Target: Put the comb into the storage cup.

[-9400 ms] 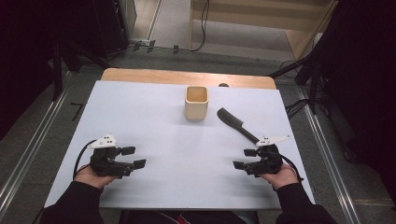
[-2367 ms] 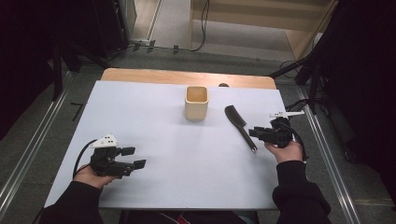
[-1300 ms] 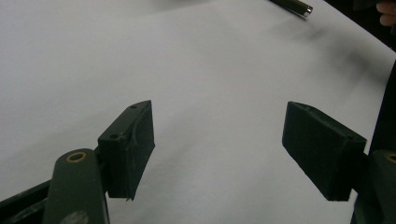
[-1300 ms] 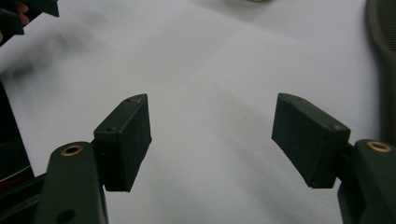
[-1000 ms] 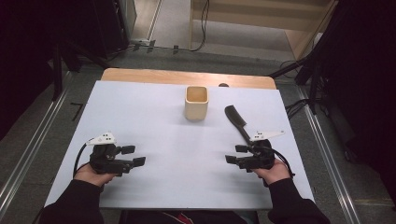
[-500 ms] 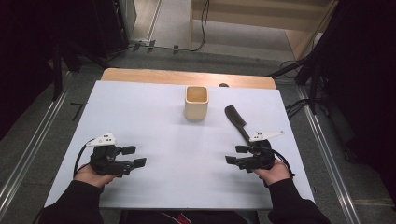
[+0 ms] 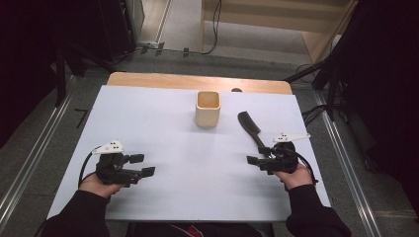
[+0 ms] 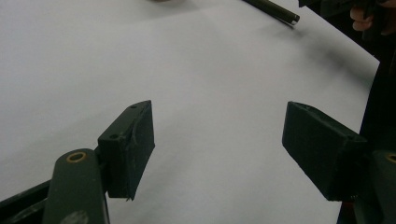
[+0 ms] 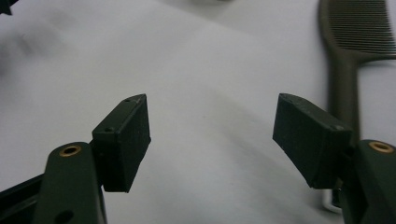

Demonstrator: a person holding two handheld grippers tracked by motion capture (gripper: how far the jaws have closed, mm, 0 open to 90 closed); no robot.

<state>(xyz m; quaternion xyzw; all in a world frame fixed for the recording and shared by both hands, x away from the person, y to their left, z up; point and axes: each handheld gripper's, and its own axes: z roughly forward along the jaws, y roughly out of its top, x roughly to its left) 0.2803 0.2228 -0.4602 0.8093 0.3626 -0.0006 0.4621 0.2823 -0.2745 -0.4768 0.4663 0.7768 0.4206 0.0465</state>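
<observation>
A white table [image 7: 163,123] seen from above; a person's two hands each hold a black two-jaw gripper near its front edge. The left gripper [image 7: 141,165] rests with jaws spread wide and nothing between them; the right gripper [image 7: 258,155] is likewise released and empty. A black comb [image 7: 250,128] lies flat just beyond the right gripper's jaws; its long axis runs diagonally, toothed head pointing away toward the table's far side, handle end reaching back beside the right jaws. A square tan cup [image 7: 207,108] stands upright farther off, well ahead of both grippers, near the comb's head. The right gripper view shows the comb's [image 9: 348,51] fine teeth and its handle running close by the right-hand jaw, detail too small from above; the left gripper view catches the handle tip [image 8: 275,10] far ahead of its open jaws, with bare white surface between them.
</observation>
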